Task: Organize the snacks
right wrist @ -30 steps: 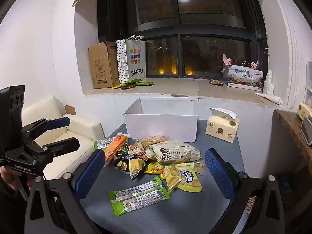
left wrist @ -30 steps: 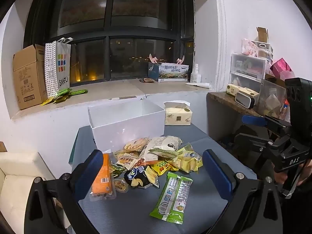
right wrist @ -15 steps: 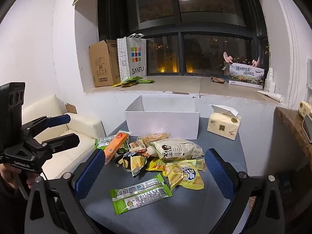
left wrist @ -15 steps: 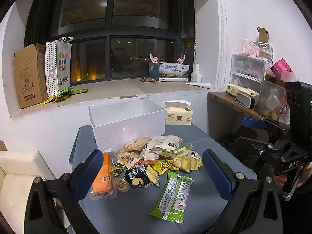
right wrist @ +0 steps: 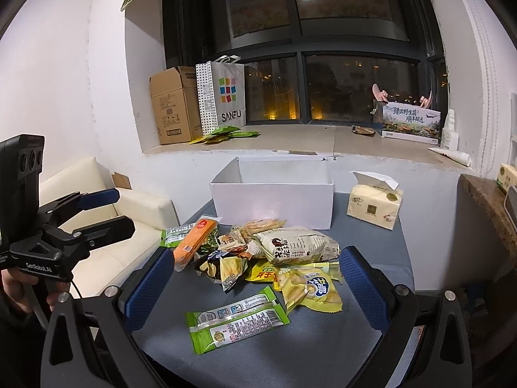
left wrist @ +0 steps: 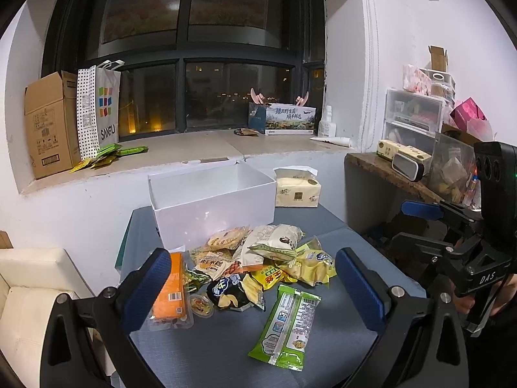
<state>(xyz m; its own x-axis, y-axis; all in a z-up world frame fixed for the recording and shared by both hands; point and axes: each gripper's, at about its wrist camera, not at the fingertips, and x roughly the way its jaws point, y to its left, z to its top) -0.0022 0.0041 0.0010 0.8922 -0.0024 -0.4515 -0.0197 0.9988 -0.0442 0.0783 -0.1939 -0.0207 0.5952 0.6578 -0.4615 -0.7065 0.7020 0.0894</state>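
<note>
Left gripper (left wrist: pixel 252 286): blue-padded jaws spread wide, empty, above the near edge of the grey table (left wrist: pixel 206 352). Just inside its left pad, a flat orange plastic snack packet (left wrist: pixel 170 287); centre, a loose overlapping heap of crinkly snack bags (left wrist: pixel 258 258) touching the open white cardboard box (left wrist: pixel 210 208); nearer, alone, a long green foil packet (left wrist: pixel 286 313). Right gripper (right wrist: pixel 255 287): equally wide apart, nothing held. Likely risks: slippery film sliding out of a shallow pinch; dragging neighbouring bags off the heap; nudging the light box backward.
</note>
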